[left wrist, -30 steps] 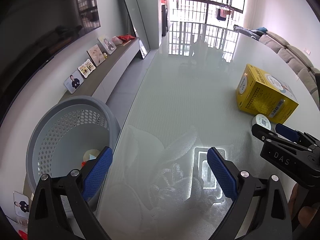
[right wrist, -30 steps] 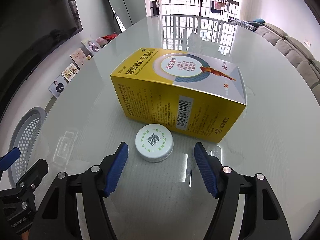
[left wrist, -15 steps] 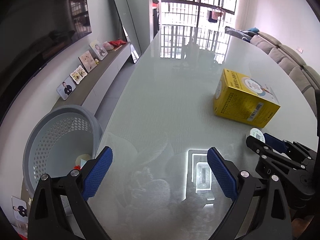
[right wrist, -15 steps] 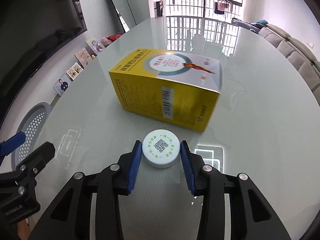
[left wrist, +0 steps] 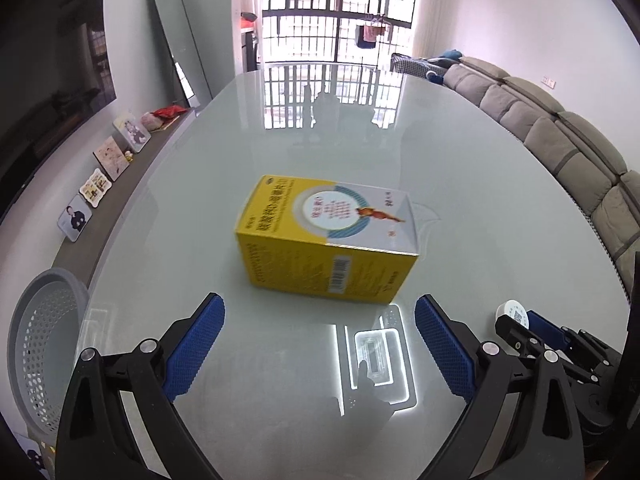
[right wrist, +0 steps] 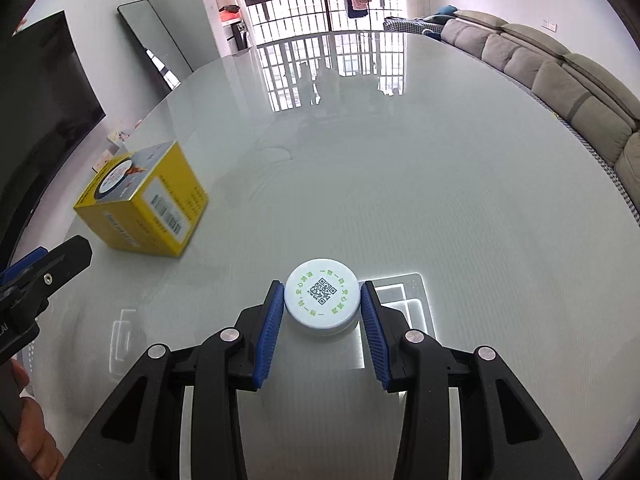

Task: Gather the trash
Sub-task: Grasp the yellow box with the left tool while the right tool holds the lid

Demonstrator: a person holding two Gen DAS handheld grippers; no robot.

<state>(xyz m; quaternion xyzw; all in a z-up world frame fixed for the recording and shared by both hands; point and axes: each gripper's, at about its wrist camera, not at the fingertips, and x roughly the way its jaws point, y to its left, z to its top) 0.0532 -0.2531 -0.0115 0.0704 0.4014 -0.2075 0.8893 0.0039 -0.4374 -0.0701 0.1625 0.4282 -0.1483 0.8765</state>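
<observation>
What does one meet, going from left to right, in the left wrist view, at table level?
Grey perforated basket → left tool, open → yellow box, further back → white cap in the right tool.

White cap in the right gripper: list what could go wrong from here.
1. The right gripper pinches the white cap only by its smooth round rim, so it may slip out on the way to the grey basket.
2. The yellow box lies between cap and basket, and the open left gripper may get bumped.
</observation>
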